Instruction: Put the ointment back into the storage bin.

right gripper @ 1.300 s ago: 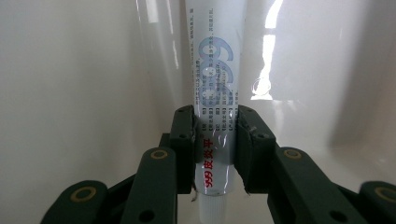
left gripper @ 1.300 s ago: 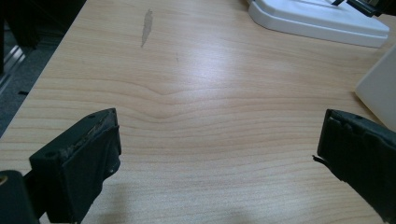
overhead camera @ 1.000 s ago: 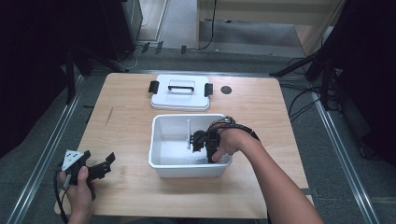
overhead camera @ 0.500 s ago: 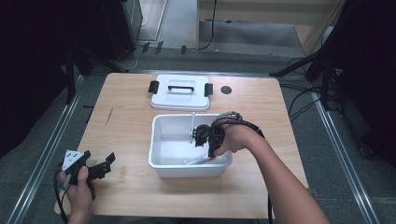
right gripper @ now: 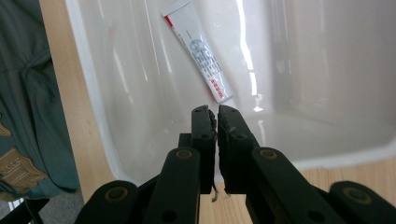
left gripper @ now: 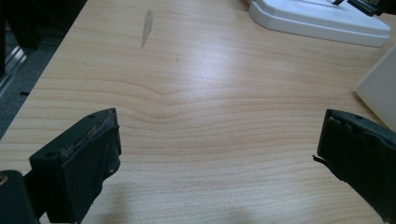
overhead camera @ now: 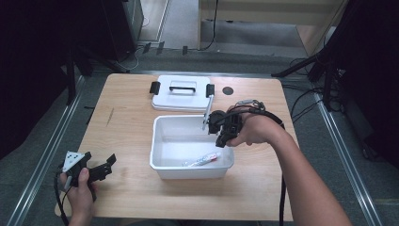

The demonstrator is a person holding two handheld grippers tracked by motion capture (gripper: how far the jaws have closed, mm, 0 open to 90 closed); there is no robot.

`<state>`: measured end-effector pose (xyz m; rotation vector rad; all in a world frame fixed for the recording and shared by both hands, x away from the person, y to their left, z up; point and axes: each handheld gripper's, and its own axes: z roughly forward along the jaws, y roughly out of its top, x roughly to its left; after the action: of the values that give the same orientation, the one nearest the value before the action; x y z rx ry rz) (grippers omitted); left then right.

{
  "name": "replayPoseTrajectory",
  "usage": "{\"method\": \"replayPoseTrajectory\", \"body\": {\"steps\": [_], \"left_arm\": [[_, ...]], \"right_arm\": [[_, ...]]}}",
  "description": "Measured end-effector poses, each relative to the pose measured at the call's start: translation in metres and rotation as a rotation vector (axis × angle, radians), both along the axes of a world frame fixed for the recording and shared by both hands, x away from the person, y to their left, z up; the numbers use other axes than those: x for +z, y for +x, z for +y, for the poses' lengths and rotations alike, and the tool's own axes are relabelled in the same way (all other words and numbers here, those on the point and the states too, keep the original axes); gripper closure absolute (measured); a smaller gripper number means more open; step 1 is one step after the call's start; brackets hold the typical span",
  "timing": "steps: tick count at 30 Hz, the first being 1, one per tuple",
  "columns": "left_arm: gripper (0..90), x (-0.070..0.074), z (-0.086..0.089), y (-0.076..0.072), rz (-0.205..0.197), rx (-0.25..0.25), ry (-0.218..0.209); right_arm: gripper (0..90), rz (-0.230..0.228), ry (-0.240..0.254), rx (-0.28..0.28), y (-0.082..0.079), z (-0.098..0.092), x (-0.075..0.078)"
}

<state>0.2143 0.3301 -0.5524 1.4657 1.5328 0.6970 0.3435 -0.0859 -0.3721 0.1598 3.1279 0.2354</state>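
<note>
Nearest to us, the left gripper (overhead camera: pixel 109 167) rests low at the near left corner of the wooden table (overhead camera: pixel 127 122), held in the left hand (overhead camera: pixel 79 186). In the left gripper view its jaws stand wide apart with bare wood between them, gripping nothing. Further in, at mid-table, sits the white bin (overhead camera: pixel 188 170). A toothpaste tube (overhead camera: pixel 202 160) lies flat on the bin's floor by the near wall, touched by neither gripper. The right gripper (overhead camera: pixel 220 141) hangs above the bin's far right part, pointing down. In the right gripper view its jaws are pressed together, well clear of the tube (right gripper: pixel 201 51) below. A thin pale rod (overhead camera: pixel 207 110) slants up from beside this gripper. We cannot tell whether it is clamped. Beyond the bin, the white lid (overhead camera: pixel 181 96) with black latches lies flat near the far edge.
</note>
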Motion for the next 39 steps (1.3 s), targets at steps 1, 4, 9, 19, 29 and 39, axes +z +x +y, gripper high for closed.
{"method": "replayPoseTrajectory", "body": {"steps": [1,4,9,19,29,39], "left_arm": [[0.0,0.0,0.0,0.0,0.0,0.0,0.001],[0.0,0.0,0.0,0.0,0.0,0.001,0.001],[0.0,0.0,0.0,0.0,0.0,0.0,0.005],[0.0,0.0,0.0,-0.001,-0.005,-0.002,-0.002],[0.0,0.0,-0.001,0.0,-0.001,0.0,0.005],[0.0,0.0,-0.001,-0.001,-0.003,-0.003,0.007]], "right_arm": [[85.7,-0.004,0.0,-0.014,0.0,-0.005,0.004],[85.5,-0.012,0.013,-0.03,0.001,-0.016,0.01],[84.3,-0.015,0.014,-0.052,0.001,-0.035,0.014],[66.7,0.025,0.03,-0.166,0.005,-0.082,-0.003],[34.4,0.022,0.063,-0.381,0.004,-0.129,-0.028],[6.2,-0.036,0.069,-0.576,-0.006,-0.166,-0.06]]}}
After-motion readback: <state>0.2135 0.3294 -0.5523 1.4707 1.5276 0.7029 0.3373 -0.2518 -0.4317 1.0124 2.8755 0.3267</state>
